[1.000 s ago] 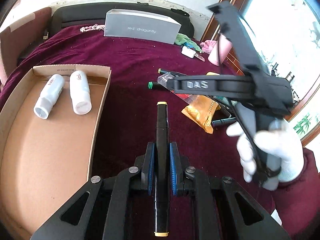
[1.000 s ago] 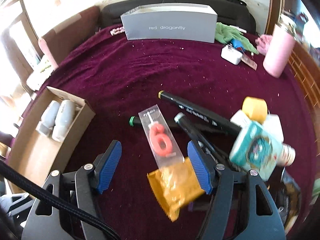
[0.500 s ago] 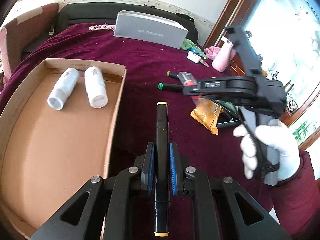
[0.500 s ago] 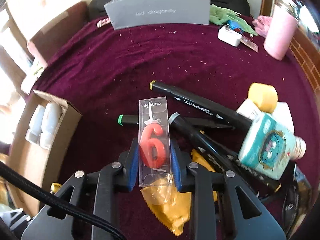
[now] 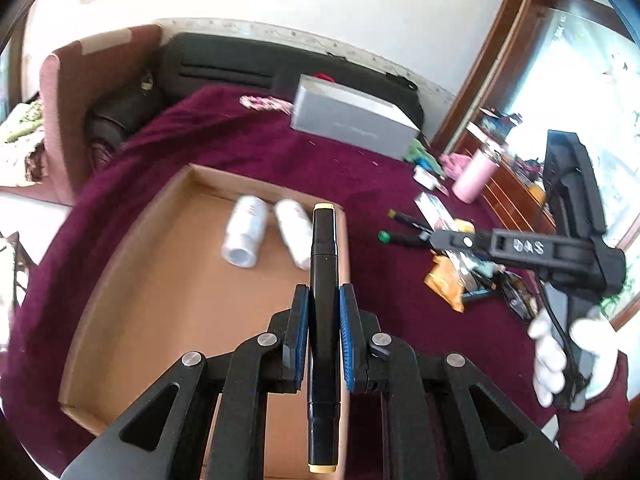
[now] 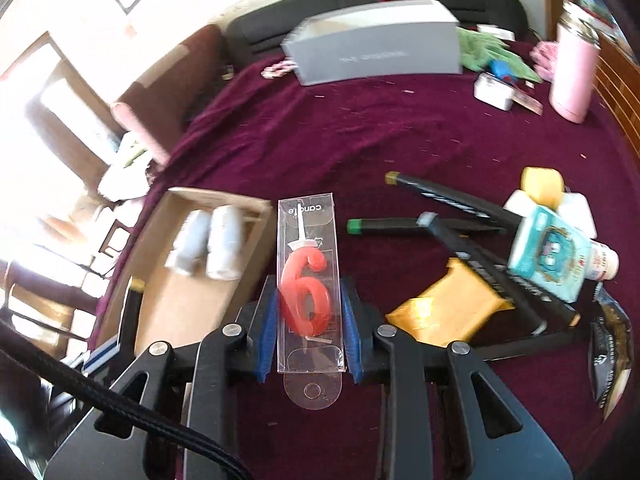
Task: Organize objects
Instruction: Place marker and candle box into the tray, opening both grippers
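Observation:
My left gripper (image 5: 323, 296) is shut on a black marker (image 5: 325, 248) with yellow end caps, held above the right wall of a shallow cardboard tray (image 5: 168, 300). Two white bottles (image 5: 244, 236) lie side by side at the tray's far end. My right gripper (image 6: 309, 292) is shut on a clear candle pack (image 6: 307, 236) with a red "6" inside, lifted off the maroon cloth between the tray (image 6: 180, 308) and a pile of items. In the left wrist view the right gripper (image 5: 444, 238) hangs over that pile, in a white-gloved hand (image 5: 560, 356).
The pile at right has several black markers (image 6: 444, 196), an orange packet (image 6: 452, 312), a teal tissue pack (image 6: 548, 256) and a yellow-capped item (image 6: 542, 184). At the back stand a grey box (image 6: 376, 44) and a pink flask (image 6: 574, 60). Bare maroon cloth (image 6: 320, 136) lies in between.
The right gripper's jaws shut on the candle pack and raised it off the pile. The left gripper carried the marker up and left, from over the cloth to over the tray's edge.

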A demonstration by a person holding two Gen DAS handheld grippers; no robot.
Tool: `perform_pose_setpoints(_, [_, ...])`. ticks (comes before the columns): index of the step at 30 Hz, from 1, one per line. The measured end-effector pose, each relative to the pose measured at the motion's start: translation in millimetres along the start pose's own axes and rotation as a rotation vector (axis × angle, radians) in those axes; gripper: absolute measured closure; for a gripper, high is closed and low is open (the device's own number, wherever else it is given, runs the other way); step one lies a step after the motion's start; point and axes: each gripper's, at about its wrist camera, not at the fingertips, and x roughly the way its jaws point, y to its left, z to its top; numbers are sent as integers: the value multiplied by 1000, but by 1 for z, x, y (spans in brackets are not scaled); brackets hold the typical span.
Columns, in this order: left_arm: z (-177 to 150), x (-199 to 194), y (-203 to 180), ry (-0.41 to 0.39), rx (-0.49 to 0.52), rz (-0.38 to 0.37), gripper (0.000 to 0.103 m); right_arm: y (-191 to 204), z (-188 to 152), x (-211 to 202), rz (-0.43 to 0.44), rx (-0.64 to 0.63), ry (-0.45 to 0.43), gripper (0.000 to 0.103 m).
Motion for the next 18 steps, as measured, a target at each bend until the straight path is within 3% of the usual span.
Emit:
perform_pose_setpoints(7, [15,-7,32,-28,-5,64,92,51,-2,16,88,-51,32,77])
perform_pose_setpoints(18, [46,35,69,53,16,109,92,87,7,65,210,19,114,76])
